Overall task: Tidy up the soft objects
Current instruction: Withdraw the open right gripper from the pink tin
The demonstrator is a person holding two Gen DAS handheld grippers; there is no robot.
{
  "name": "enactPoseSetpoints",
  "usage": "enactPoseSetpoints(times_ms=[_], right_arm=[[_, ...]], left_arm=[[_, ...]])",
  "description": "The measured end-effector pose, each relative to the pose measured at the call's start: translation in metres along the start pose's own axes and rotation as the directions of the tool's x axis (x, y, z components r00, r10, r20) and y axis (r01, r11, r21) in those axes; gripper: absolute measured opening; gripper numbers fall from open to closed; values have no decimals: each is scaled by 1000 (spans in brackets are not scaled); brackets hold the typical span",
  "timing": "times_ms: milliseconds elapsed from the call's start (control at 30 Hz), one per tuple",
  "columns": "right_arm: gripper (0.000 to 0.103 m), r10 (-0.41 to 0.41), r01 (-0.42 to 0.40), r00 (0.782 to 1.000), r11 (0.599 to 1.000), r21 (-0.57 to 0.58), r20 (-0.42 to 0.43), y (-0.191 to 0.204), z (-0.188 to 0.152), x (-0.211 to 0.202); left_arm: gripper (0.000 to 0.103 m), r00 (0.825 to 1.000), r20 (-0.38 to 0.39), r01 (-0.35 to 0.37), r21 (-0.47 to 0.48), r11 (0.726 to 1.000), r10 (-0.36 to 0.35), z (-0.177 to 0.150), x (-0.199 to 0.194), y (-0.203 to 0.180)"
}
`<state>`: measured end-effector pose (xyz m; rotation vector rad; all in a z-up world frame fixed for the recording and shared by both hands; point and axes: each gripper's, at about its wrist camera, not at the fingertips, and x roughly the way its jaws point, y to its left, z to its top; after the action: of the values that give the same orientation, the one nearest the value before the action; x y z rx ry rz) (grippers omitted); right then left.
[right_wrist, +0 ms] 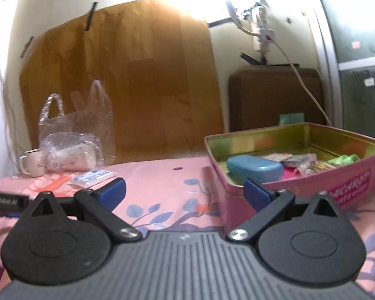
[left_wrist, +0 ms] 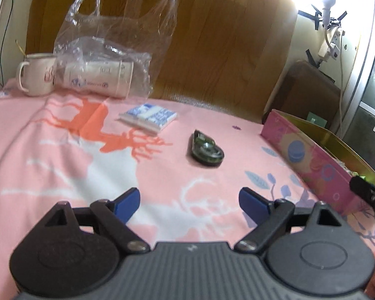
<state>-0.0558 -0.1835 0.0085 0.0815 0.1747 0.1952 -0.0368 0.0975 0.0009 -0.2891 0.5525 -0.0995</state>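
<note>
A blue-and-white tissue pack (left_wrist: 148,117) lies on the pink cloth, ahead and left of my left gripper (left_wrist: 189,203), which is open and empty. A small dark green pouch-like object (left_wrist: 205,148) lies ahead of it. The pink tin box (left_wrist: 312,155) stands to the right. In the right wrist view the tin box (right_wrist: 312,182) holds a blue case (right_wrist: 255,168), a green cloth (right_wrist: 345,159) and other small packets. My right gripper (right_wrist: 185,193) is open and empty, just left of the tin's near corner. The tissue pack (right_wrist: 95,176) lies far left.
A clear plastic bag (left_wrist: 112,45) with a white roll (left_wrist: 97,77) and a cream mug (left_wrist: 36,75) stand at the back left. A wooden board (right_wrist: 127,75) leans on the wall. A brown cabinet (right_wrist: 275,97) stands behind the tin.
</note>
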Motion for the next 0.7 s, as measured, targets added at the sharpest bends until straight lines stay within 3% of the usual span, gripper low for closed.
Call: enactPoseSetpoints(times_ms=[200,367,700], right_arm=[[101,-32,32,999,999,37,11,-3,0,2],[95,-2,3,1000,998,67,-13,-7,-2,5],[95,35,-35,999,992,122,3,-16,-3,3]], left_arm=[[90,1000,5,29,-31,999,-29,0,2,3],[90,999,-5,38,-56,998,-38,1,4,8],[94,999,-4,33,-44,999,-33,0,5,6]])
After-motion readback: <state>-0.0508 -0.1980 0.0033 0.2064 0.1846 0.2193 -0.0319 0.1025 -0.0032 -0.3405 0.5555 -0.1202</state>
